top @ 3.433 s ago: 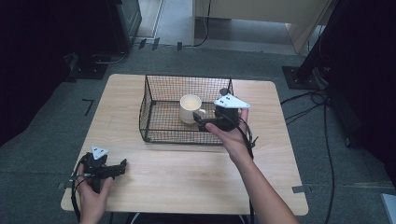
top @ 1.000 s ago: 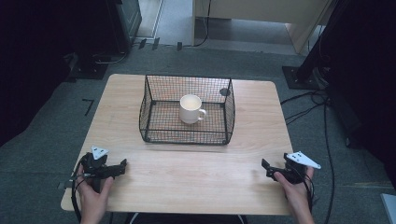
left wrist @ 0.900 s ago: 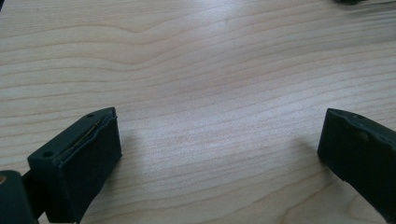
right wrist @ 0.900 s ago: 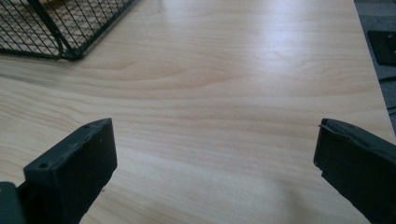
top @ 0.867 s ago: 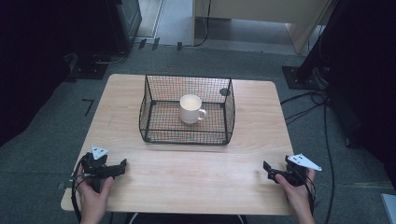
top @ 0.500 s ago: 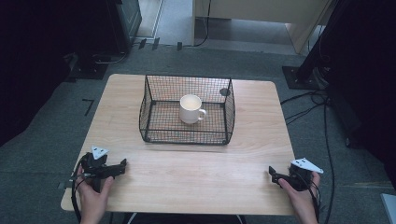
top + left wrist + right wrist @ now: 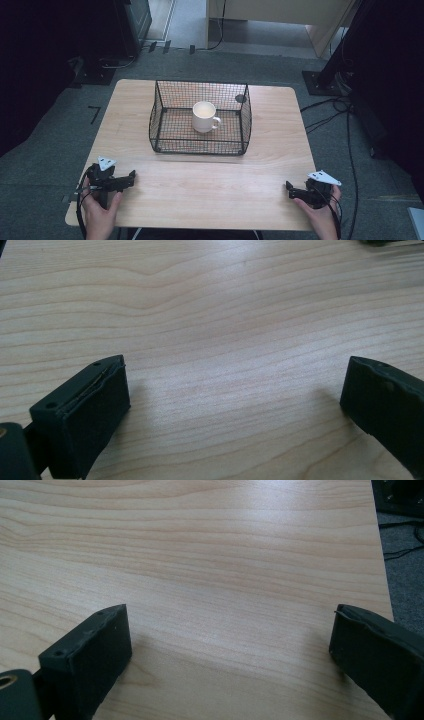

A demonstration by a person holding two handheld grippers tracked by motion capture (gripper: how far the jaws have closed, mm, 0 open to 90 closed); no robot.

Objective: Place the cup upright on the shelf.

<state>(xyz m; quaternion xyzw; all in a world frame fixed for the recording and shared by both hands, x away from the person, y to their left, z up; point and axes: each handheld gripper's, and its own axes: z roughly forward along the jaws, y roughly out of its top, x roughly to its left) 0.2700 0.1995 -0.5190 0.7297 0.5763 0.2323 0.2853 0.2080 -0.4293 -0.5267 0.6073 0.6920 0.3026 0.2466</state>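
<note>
A white mug point(image 7: 204, 116) is sitting upright inside a black wire basket point(image 7: 165, 145) at the middle of the far half of the wooden surface point(image 7: 210, 185), its handle pointing right. That placement looks deliberate: the mesh walls are fencing the mug in, so it reads as already stowed.

Both tools are lying well apart from the basket, at the near corners. The left tool point(image 7: 131, 176) is resting at the near left in the person's left hand point(image 7: 97, 212), pointing right across the wood; its own view is showing the jaws spread wide with bare grain between them. The right tool point(image 7: 289, 186) is resting at the near right in the right hand point(image 7: 320, 217), pointing left, and its jaws are likewise spread wide and gripping nothing. Lying flat and empty-jawed, they seem parked rather than working.

No brand, label or writing is readable on the mug, the basket or the tools.
</note>
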